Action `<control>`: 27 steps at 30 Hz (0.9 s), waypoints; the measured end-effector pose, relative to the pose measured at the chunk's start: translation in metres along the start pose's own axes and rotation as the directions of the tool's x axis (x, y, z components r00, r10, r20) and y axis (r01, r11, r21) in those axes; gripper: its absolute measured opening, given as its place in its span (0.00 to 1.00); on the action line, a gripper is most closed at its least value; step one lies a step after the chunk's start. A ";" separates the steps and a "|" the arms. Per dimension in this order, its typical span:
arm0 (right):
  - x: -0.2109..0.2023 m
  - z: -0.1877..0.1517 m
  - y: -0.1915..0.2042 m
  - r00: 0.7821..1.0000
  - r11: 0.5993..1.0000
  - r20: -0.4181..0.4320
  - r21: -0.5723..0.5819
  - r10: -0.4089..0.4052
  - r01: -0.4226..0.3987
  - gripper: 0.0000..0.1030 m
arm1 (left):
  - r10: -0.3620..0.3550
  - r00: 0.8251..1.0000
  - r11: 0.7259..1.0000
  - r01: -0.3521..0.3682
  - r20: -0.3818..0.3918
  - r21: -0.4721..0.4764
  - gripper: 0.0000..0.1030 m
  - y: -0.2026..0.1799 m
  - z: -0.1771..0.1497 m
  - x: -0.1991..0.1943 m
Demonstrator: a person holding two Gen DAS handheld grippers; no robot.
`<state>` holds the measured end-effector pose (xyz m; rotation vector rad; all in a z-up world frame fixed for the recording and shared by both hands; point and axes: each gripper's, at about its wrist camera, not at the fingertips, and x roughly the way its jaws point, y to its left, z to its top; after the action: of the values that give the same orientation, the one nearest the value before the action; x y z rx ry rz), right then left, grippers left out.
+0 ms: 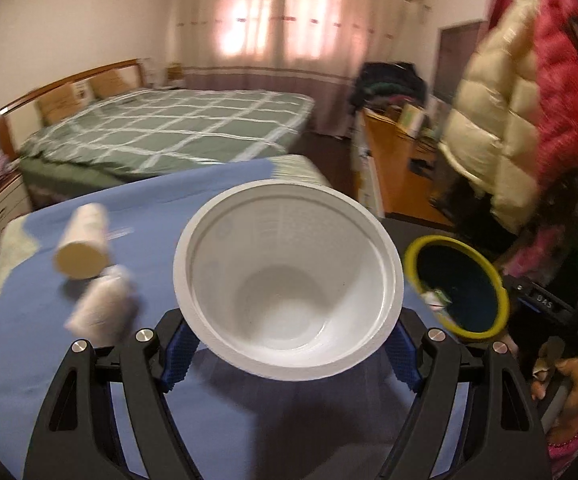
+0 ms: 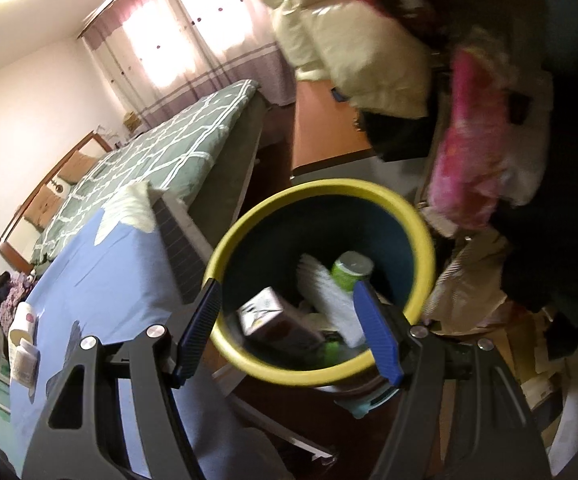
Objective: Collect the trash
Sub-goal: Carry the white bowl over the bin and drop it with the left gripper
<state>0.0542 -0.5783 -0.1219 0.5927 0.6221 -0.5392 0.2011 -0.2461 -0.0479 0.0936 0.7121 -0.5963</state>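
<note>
White cup (image 1: pixel 285 280) gripped btwn left claw (image 1: pixel 289 354) pads, right claw (image 2: pixel 287 334) spread over bin (image 2: pixel 321 280)

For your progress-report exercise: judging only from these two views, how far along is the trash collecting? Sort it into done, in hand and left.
Done: the yellow-rimmed bin already holds a small box, a green can and white paper. In hand: the left gripper grips a white plastic cup above the blue cloth; the right gripper is open and empty over the bin. Left: two paper tubes on the cloth.
</note>
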 end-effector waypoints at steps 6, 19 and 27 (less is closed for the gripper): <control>-0.011 0.006 -0.031 0.999 0.999 0.030 0.032 -0.030 0.029 0.63 | -0.114 0.991 0.988 0.120 -0.068 0.102 0.76 -0.090 0.014 0.045; -0.020 0.014 -0.075 0.995 0.992 0.058 0.098 -0.086 0.080 0.63 | -0.208 0.951 0.935 0.262 -0.229 0.241 0.79 -0.217 0.011 0.141; -0.015 0.012 -0.067 0.997 0.994 0.045 0.084 -0.067 0.063 0.63 | -0.226 0.961 0.949 0.254 -0.158 0.188 0.93 -0.190 0.024 0.112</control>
<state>0.0071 -0.6290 -0.1272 0.6371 0.5774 -0.6409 0.1788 -0.4645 -0.0793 0.2447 0.7973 -0.9051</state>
